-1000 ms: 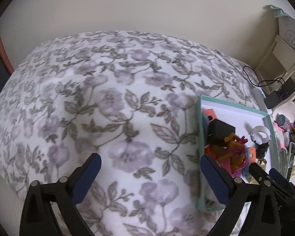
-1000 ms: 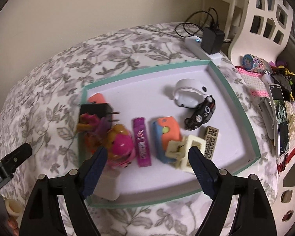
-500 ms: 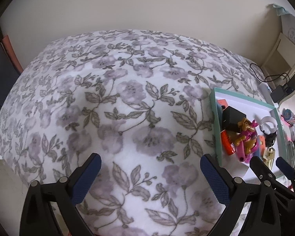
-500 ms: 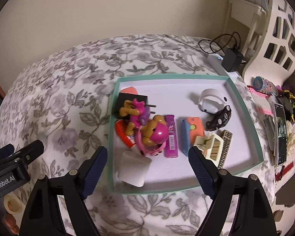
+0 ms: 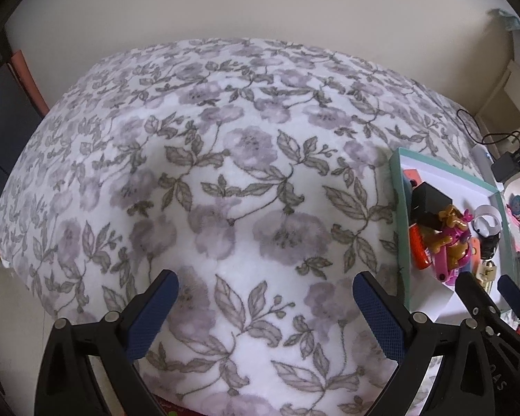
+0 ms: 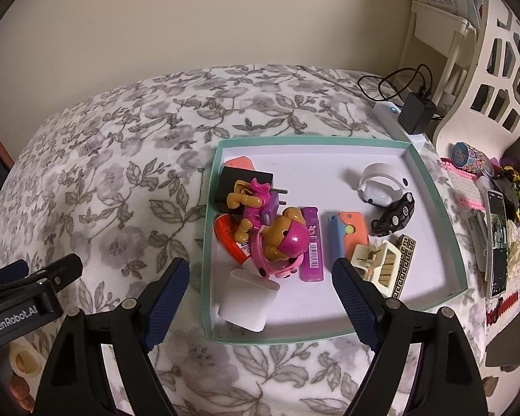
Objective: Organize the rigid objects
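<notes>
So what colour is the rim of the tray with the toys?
Teal green; the tray shows best in the right wrist view.

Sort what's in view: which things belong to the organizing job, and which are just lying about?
Job: teal-rimmed white tray; white plug-in charger; pink-helmeted toy dog; purple lighter; black toy car.
Lying about: black wall adapter; smartphone; floral blanket.

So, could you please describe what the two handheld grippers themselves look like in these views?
Both look alike: the left gripper and right gripper have glossy black plastic arms with round silver screws, each ending in a dark blue finger pad with a fine dimpled texture. Seen from the right wrist camera, the left gripper's black body carries a white "GenRobot.AI" label. No cables or sleeves are visible.
</notes>
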A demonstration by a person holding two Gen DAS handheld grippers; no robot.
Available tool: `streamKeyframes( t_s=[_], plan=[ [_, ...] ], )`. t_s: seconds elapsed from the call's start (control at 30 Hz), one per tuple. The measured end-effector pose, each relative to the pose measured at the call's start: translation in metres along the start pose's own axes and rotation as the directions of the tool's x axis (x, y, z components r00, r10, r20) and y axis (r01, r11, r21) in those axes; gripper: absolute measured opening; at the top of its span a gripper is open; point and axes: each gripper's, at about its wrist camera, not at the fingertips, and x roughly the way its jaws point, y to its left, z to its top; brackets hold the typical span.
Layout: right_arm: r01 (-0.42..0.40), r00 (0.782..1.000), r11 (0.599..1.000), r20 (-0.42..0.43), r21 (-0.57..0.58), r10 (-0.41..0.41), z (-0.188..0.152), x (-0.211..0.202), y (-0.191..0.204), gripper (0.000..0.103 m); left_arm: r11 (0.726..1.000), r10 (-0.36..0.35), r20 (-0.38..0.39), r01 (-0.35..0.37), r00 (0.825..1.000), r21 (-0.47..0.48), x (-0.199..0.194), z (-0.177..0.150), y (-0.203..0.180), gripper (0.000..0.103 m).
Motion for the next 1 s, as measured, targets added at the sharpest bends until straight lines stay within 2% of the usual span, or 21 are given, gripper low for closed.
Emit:
streamKeyframes(
  t_s=[0.5,1.0],
  plan=[
    [-0.007,1.0,1.0,-0.018,-0.003,0.007,0.0007,0.0051,0.0007,0.085,0.999,0.014,-0.006,-0.014,1.0,0.03,0.0006,0.002,-0.0057,0.102],
    [-0.003,1.0,1.0,-0.025,0.003,0.003,0.0015,0.007,-0.0006,0.085,1.0,0.02,-0.016,-0.02,1.0,0.006,0.0027,0.0029,-0.0017,0.102]
  ],
)
